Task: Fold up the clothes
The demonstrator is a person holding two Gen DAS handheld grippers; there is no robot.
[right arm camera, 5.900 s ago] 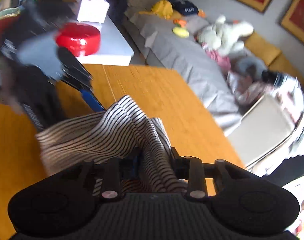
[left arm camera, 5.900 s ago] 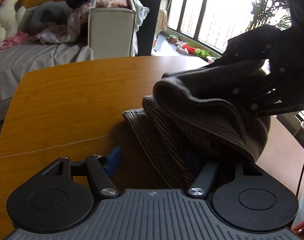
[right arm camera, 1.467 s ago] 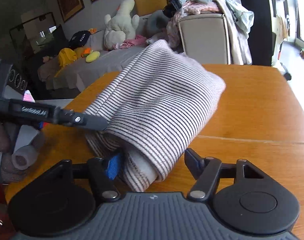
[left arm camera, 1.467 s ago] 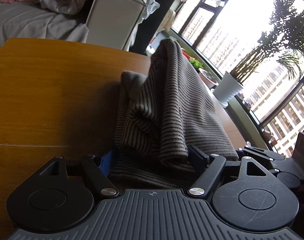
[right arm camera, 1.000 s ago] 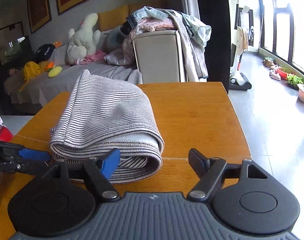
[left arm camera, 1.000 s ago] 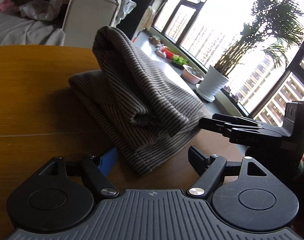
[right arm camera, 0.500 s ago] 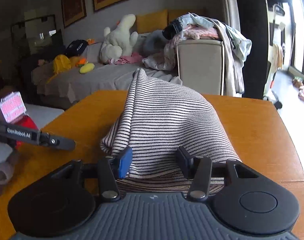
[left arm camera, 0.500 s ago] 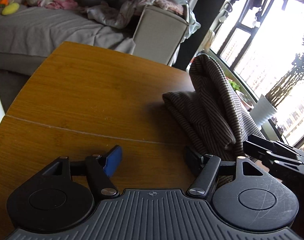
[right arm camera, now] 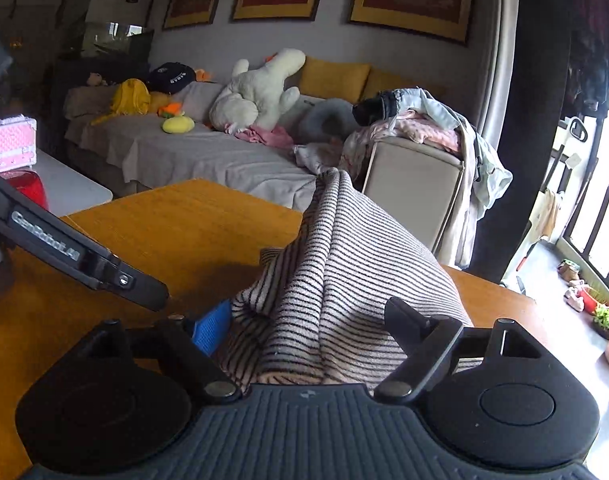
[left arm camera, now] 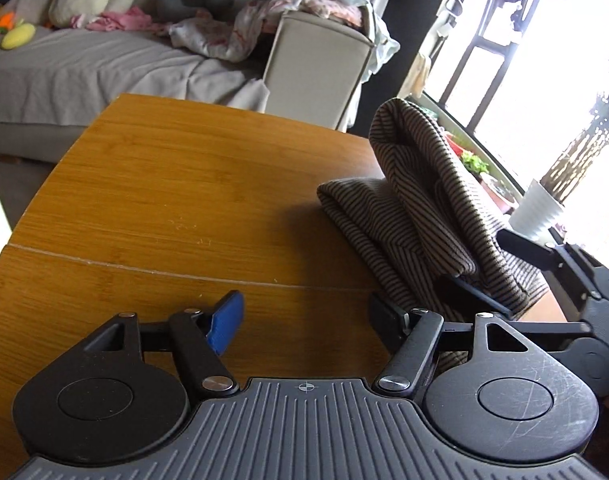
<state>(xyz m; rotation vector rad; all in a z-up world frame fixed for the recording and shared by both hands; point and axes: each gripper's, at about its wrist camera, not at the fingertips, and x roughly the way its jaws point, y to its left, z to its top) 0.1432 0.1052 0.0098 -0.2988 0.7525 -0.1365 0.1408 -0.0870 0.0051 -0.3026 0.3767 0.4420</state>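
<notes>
A folded striped garment (left arm camera: 416, 208) lies on the wooden table (left arm camera: 164, 184) with one fold standing up in a ridge (right arm camera: 332, 240). My right gripper (right arm camera: 308, 324) is open, its fingers spread wide on either side of the garment's near end. The left wrist view shows the right gripper (left arm camera: 500, 276) from the side, one finger above the cloth and one below. My left gripper (left arm camera: 306, 322) is open over bare table to the left of the garment, with nothing between its fingers. One left finger (right arm camera: 84, 258) reaches in beside the cloth.
A grey sofa (right arm camera: 208, 156) with plush toys stands behind the table. Next to it an armchair (left arm camera: 316, 68) is heaped with clothes. Tall windows and a white plant pot (left arm camera: 536, 212) are on the right. A red container (right arm camera: 24, 188) and a pink case (right arm camera: 12, 142) sit at the left.
The right gripper's fingers have spread wider around the garment since half a second ago. The left gripper, which let go of the cloth earlier, stays open beside it.
</notes>
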